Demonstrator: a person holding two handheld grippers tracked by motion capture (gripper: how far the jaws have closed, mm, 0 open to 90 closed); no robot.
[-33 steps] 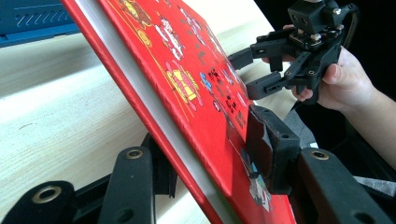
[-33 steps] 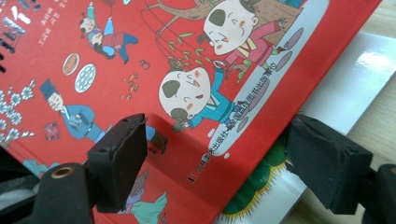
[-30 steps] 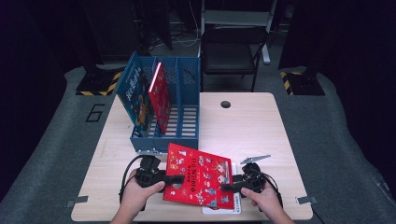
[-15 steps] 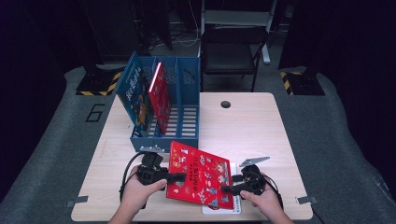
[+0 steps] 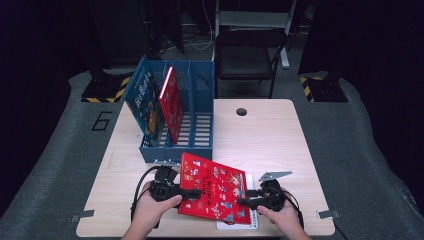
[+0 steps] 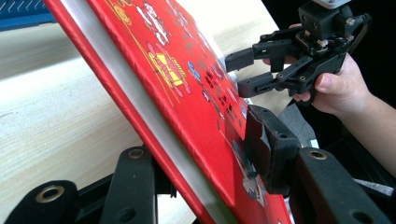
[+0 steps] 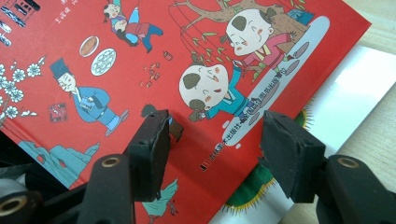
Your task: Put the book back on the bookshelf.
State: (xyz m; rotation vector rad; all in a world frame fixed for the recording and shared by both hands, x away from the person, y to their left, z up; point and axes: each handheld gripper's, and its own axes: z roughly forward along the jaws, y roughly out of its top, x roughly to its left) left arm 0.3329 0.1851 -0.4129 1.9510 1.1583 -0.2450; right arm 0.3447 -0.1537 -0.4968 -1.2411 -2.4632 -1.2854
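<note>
- Our left hand-held gripper [image 5: 196,193] clamps the red illustrated hardcover book [image 5: 215,194], tilted above the tabletop [image 5: 260,140].
- Our right hand-held gripper [image 5: 243,202] stands apart at its far edge.

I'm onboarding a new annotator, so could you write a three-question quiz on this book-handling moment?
1. True or false: the left gripper is clamped on the red picture book's edge.
2. How do the right gripper's jaws stand? A) shut on the book B) open, over its cover C) holding a pen
3. Fill in: the blue rack at the table's far left already holds ___ upright books.

Key:
1. True: one jaw presses the cover, the other sits under the page block.
2. B
3. Two: a blue-covered book and a red book in the rack.
</note>
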